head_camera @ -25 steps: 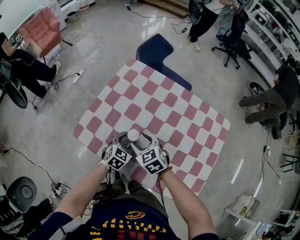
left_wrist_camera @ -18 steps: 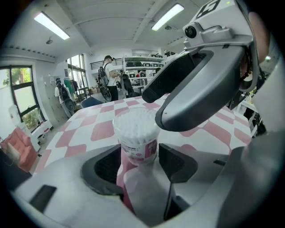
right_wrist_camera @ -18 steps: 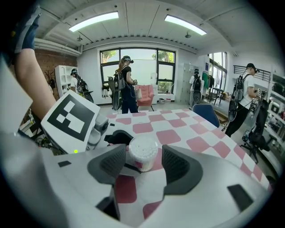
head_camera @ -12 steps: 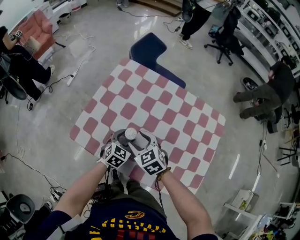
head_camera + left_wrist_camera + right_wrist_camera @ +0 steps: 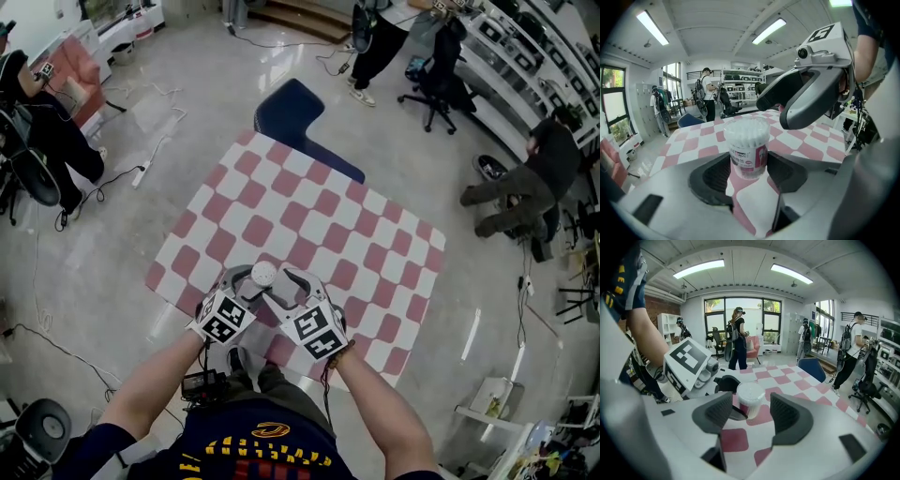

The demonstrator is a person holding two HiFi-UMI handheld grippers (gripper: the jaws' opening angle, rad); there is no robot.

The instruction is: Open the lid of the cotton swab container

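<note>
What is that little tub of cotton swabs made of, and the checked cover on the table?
Cotton swab container: clear, glossy plastic by the look; the swabs show through its wall.
Checked table cover: smooth and flat, pink and white; vinyl or cloth, I cannot tell.

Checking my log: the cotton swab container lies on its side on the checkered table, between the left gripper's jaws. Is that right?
No. The cotton swab container stands upright, not on its side, as the left gripper view shows. The rest holds: it is on the checkered table, between the jaws of the left gripper.
</note>
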